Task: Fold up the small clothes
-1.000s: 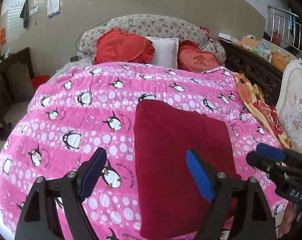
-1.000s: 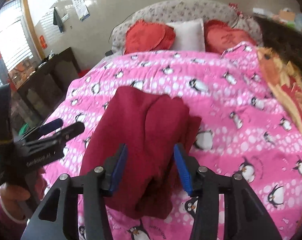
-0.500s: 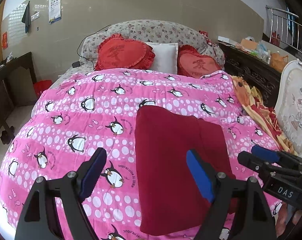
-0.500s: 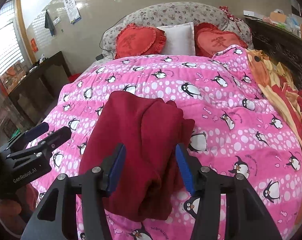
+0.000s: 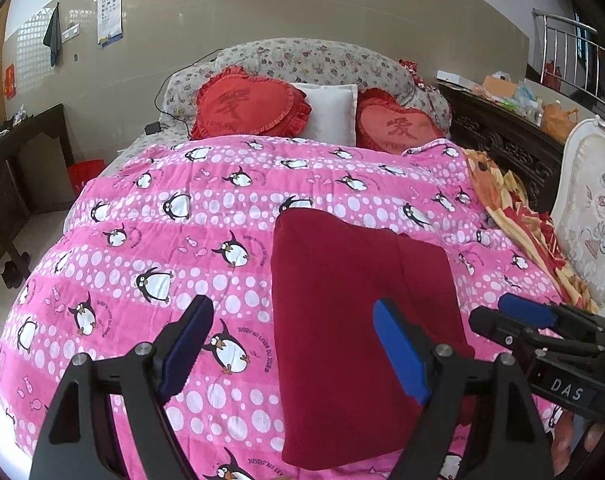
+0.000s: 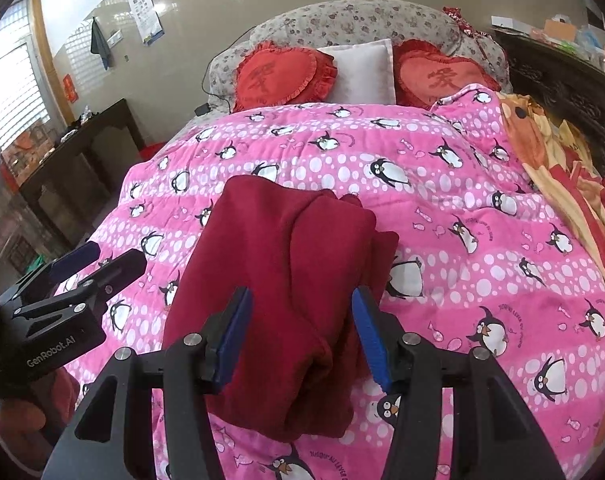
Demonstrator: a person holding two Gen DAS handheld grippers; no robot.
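A dark red garment point(image 5: 354, 312) is laid on the pink penguin quilt point(image 5: 182, 240), toward the quilt's near end and right of its middle, well apart from the heart cushions point(image 5: 246, 106) at the head. It is seen folded into a long slab, its long axis running from the quilt's foot toward the cushions; the far end is narrower and squared. The right side is bunched into thick rolled layers point(image 6: 342, 240), the left side lies flat.

The cloth is judged soft, thick and light, likely to sag and slip open when lifted, so the near corners or the layered edge would be best pinched through all plies.

The left gripper point(image 5: 290, 344) is held released above the near left edge; the right gripper point(image 6: 298, 332) is spread above the near end, nothing grasped.
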